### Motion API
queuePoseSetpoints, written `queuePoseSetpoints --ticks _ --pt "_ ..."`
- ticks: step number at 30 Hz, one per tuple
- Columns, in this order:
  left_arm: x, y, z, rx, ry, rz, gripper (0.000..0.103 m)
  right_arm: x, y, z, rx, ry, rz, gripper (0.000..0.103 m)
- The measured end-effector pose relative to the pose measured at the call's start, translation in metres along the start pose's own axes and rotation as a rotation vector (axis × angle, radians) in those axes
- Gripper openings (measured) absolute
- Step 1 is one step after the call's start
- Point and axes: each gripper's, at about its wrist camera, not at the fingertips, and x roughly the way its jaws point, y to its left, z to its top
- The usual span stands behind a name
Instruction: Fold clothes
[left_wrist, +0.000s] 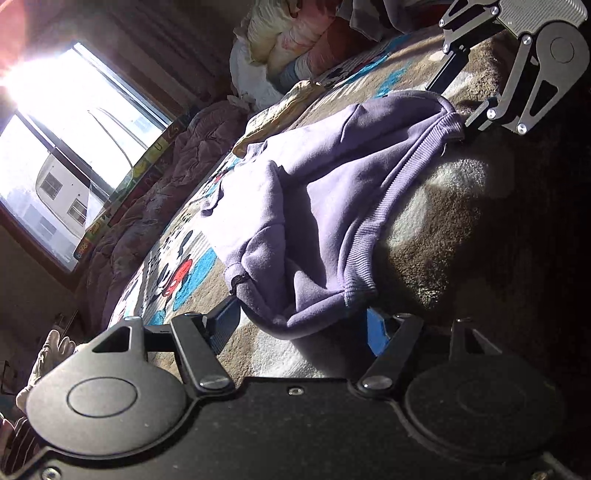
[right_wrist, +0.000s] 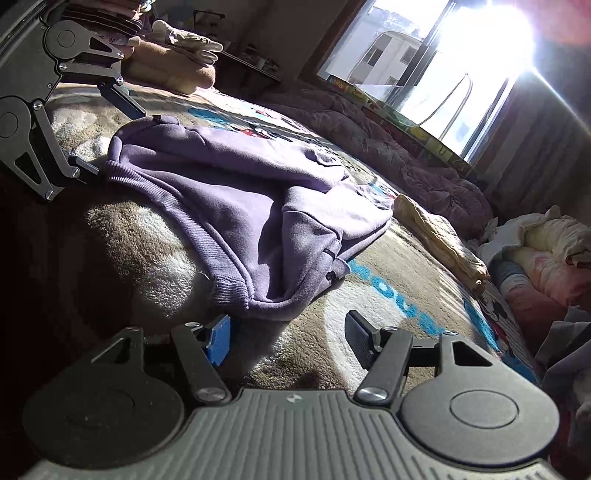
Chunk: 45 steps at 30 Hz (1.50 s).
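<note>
garment: a purple sweatshirt (right_wrist: 236, 206) lies crumpled on the patterned blanket (right_wrist: 388, 295) covering the bed, ribbed hem toward the near edge
left gripper (left_wrist: 301, 325): fingers spread apart around one bunched hem corner, pads not pressing on it
right gripper (right_wrist: 286, 332): fingers apart at the other hem corner, cloth just ahead of them, nothing gripped
surroundings: bright window (right_wrist: 424, 66) beyond the bed, pillows (right_wrist: 546, 251) at one end
</note>
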Motion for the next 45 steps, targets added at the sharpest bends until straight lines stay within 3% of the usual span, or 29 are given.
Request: queuePoseSetpoints --ticks 1,3,5,7,8,12,17,20,23,29,32,35,38,40,44,45 --pt "0.000 -0.001 0.000 0.006 -0.005 0.009 0.068 0.000 0.002 0.001 -0.014 -0.006 0.005 0.048" --pt "-0.002 -0.001 -0.001 -0.007 -0.001 0.019 0.068 0.001 0.006 0.002 -0.040 -0.019 0.013 0.046" --pt "-0.002 0.001 -0.002 -0.029 0.008 0.018 0.069 0.002 0.004 0.003 -0.039 -0.019 -0.005 0.050" --pt "0.000 -0.002 0.000 -0.019 0.007 0.019 0.067 0.002 0.001 0.002 -0.029 -0.018 -0.024 0.061" --pt "0.001 -0.004 0.002 -0.012 0.004 0.020 0.063 0.002 0.000 0.002 -0.029 -0.022 -0.016 0.061" --pt "0.006 0.002 0.005 -0.006 -0.007 0.017 0.057 0.005 0.002 0.002 -0.026 -0.028 0.021 0.042" --pt "0.013 0.002 0.010 0.000 -0.008 0.056 0.055 0.005 0.002 0.004 -0.032 -0.030 0.042 0.037" --pt "0.011 -0.006 0.004 0.107 -0.003 0.129 0.063 0.003 0.007 0.004 -0.061 -0.037 0.018 0.038" --pt "0.007 -0.013 -0.005 0.204 -0.007 0.200 0.065 -0.002 0.012 0.001 -0.118 -0.051 -0.026 0.042" --pt "0.003 -0.033 -0.007 0.320 -0.110 0.231 0.065 -0.004 0.013 -0.002 -0.191 -0.085 -0.101 0.051" --pt "0.008 -0.029 -0.005 0.306 -0.120 0.239 0.048 -0.001 0.015 -0.004 -0.255 -0.111 -0.113 0.052" --pt "0.010 -0.023 -0.004 0.259 -0.102 0.239 0.050 0.003 0.019 -0.006 -0.306 -0.133 -0.130 0.051" --pt "0.007 -0.014 -0.002 0.185 -0.104 0.240 0.061 0.004 0.022 -0.008 -0.328 -0.152 -0.154 0.051" --pt "0.009 -0.010 -0.001 0.147 -0.102 0.222 0.061 0.005 0.022 -0.008 -0.330 -0.156 -0.158 0.052" --pt "0.012 -0.012 0.003 0.128 -0.099 0.190 0.044 0.009 0.021 -0.007 -0.312 -0.148 -0.142 0.048" --pt "0.012 -0.012 0.003 0.123 -0.098 0.191 0.044 0.008 0.021 -0.006 -0.305 -0.152 -0.135 0.042"
